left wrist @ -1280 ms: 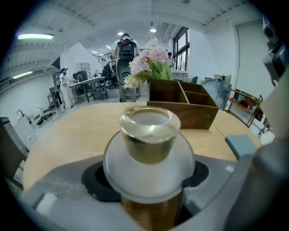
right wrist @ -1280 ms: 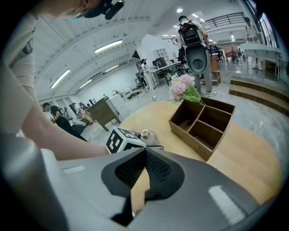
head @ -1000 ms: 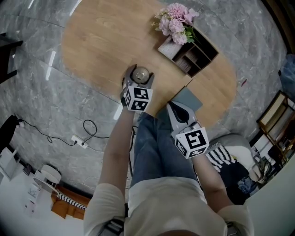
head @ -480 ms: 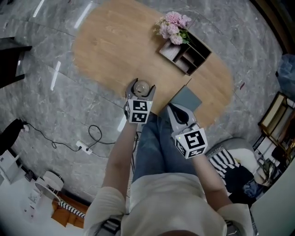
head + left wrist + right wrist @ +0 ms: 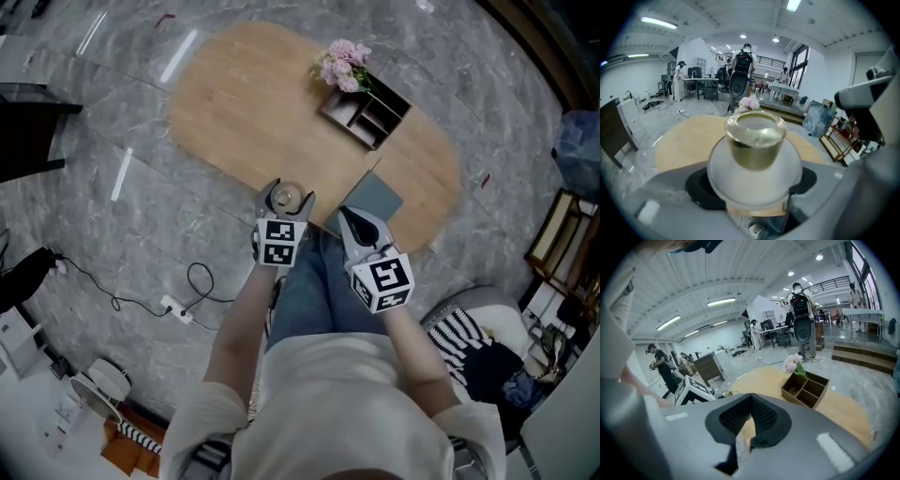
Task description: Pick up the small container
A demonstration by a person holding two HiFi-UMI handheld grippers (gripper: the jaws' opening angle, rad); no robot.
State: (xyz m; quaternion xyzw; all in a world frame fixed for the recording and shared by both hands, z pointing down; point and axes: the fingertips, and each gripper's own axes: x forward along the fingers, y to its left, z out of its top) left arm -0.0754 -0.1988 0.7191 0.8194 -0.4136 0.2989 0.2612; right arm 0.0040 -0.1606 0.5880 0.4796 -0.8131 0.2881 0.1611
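The small container (image 5: 754, 150) is a white round pot with a gold-tinted glass top. My left gripper (image 5: 753, 183) is shut on its white body, one dark pad on each side. It hangs in the air in front of the oval wooden table (image 5: 689, 140). In the head view the container (image 5: 286, 196) sits between the left gripper's fingers (image 5: 284, 199) above the table's near edge (image 5: 234, 173). My right gripper (image 5: 350, 216) is beside it on the right, shut and empty. In the right gripper view its ribbed pads (image 5: 750, 416) meet with nothing between them.
A wooden desk organiser (image 5: 366, 111) with pink flowers (image 5: 339, 64) stands on the table's far right. A grey-blue flat pad (image 5: 377, 199) lies near the right gripper. A power strip and cable (image 5: 178, 307) lie on the marble floor. People and desks stand far behind the table.
The head view has risen, so the table looks smaller and further away. Both grippers stay in front of the body, and the left one still holds the container.
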